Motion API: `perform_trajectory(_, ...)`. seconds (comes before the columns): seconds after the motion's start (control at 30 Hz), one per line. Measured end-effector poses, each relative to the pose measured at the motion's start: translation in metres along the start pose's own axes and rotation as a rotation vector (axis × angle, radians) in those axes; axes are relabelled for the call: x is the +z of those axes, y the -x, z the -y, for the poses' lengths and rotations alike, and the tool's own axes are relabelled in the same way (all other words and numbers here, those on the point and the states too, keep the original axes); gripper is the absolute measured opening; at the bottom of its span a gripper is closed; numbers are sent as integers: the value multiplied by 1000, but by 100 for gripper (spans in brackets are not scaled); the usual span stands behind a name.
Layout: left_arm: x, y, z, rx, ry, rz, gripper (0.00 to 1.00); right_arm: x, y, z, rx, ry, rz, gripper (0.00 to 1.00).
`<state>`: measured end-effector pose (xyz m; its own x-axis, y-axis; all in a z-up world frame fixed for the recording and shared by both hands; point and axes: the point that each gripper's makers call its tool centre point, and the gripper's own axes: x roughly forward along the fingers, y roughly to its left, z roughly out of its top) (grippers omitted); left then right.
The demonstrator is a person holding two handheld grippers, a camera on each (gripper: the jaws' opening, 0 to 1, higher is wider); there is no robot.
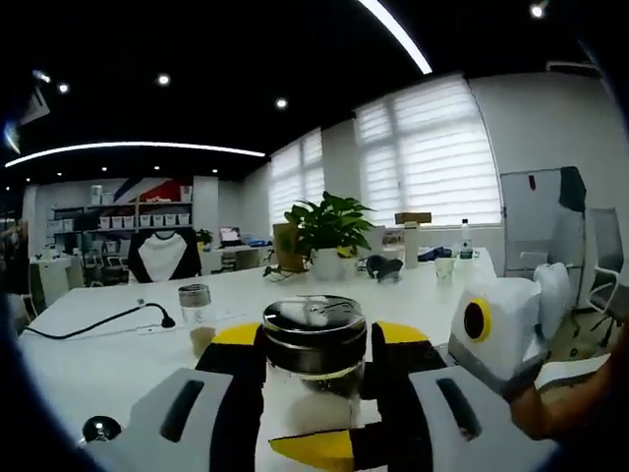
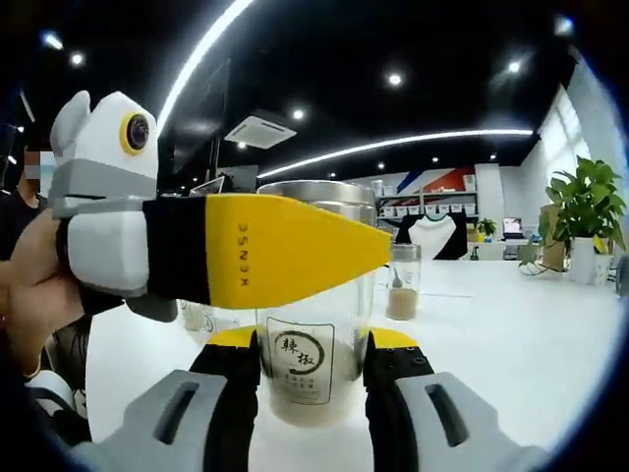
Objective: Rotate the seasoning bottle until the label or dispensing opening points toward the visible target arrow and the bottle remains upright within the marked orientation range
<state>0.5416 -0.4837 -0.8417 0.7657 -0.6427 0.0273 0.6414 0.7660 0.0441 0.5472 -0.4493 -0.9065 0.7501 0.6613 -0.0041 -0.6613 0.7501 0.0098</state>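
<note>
The seasoning bottle [image 1: 314,369] is clear glass with a dark, shiny metal lid; in the right gripper view its white label [image 2: 302,361] carries black characters in a ring, and tan powder lies at the bottom. The left hand-held gripper [image 1: 314,433] is white-grey with black jaws tipped yellow; the right hand-held gripper [image 2: 314,393] is coloured the same. The worktop [image 1: 128,359] is white, crossed by a black cable [image 1: 98,323]. A 2nd jar [image 1: 198,317] holds tan powder. The plant [image 1: 327,224] is green in a white pot.
</note>
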Motion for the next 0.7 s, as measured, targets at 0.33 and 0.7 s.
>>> perform_trajectory(0.33,-3,1,-8,117,-22,21,43,-2,0,-3,-23,-13,-6,39)
perform_trajectory(0.7,-17,-6,-5,-52,-32,-49,42,-10,-1,2,46,-6,-58,39)
